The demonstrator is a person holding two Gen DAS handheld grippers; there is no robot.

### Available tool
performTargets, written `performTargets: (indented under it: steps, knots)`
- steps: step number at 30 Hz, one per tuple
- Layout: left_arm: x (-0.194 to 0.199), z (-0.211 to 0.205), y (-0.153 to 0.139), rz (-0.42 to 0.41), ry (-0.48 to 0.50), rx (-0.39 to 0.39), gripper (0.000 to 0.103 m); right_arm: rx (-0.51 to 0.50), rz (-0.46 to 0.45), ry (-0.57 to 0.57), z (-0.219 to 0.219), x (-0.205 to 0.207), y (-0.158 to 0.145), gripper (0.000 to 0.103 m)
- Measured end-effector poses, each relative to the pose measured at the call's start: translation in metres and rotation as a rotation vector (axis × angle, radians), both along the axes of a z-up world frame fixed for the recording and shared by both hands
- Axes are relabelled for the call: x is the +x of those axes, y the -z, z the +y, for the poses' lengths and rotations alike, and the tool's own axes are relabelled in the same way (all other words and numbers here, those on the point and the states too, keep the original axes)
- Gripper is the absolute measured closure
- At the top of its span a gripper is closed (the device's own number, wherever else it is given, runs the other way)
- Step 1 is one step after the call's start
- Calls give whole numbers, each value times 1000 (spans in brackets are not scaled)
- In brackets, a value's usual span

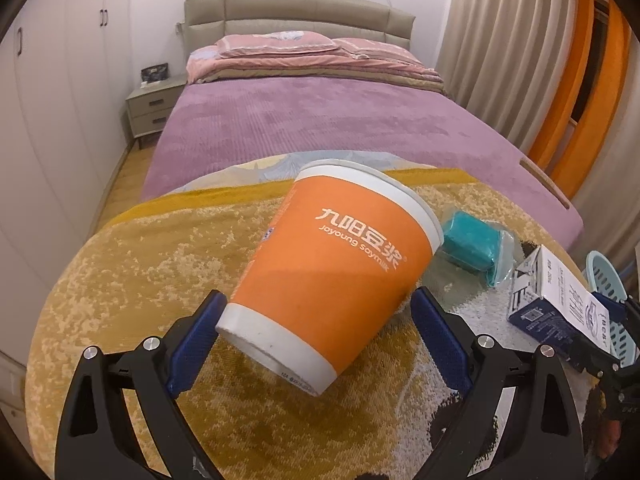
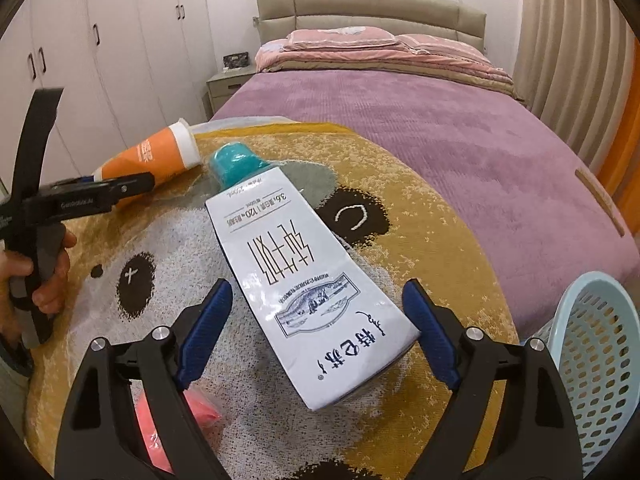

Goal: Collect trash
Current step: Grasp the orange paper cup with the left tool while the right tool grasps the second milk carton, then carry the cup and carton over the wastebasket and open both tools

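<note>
An orange paper cup lies on its side on the yellow rug, its white base between the fingers of my left gripper. The jaws stand wide; the left pad meets the base rim and a thin gap shows at the right pad. A white milk carton lies flat between the fingers of my right gripper, which is open, with the left pad clear of the carton. The right wrist view also shows the cup and a hand holding the left gripper.
A teal object in clear wrap lies between cup and carton. A pale blue perforated basket stands at the rug's right edge. Something pink lies under my right gripper. A purple bed lies beyond, with wardrobes on the left.
</note>
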State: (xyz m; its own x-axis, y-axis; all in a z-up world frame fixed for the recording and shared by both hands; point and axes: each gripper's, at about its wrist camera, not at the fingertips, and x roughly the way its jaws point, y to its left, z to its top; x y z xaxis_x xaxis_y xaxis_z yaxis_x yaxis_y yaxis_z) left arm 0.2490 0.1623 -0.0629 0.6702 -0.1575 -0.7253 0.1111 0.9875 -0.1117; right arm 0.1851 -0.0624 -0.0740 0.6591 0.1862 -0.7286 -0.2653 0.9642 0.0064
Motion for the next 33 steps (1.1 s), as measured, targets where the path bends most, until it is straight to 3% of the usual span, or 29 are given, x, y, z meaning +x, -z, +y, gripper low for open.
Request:
performTargets:
  steps: [3, 8, 19, 33]
  knots:
    - [0, 0, -1, -1, -7, 7, 20, -16, -6, -6, 3, -1, 0, 36]
    - [-5, 0, -4, -12, -13, -8, 39, -24, -18, -22, 7, -7, 0, 47]
    - [-43, -14, -32, -94, 10, -31, 40, 62, -94, -27, -9, -31, -16, 51]
    - [-84, -95, -73, -192, 153, -67, 40, 100, -190, 96, -68, -80, -59, 51]
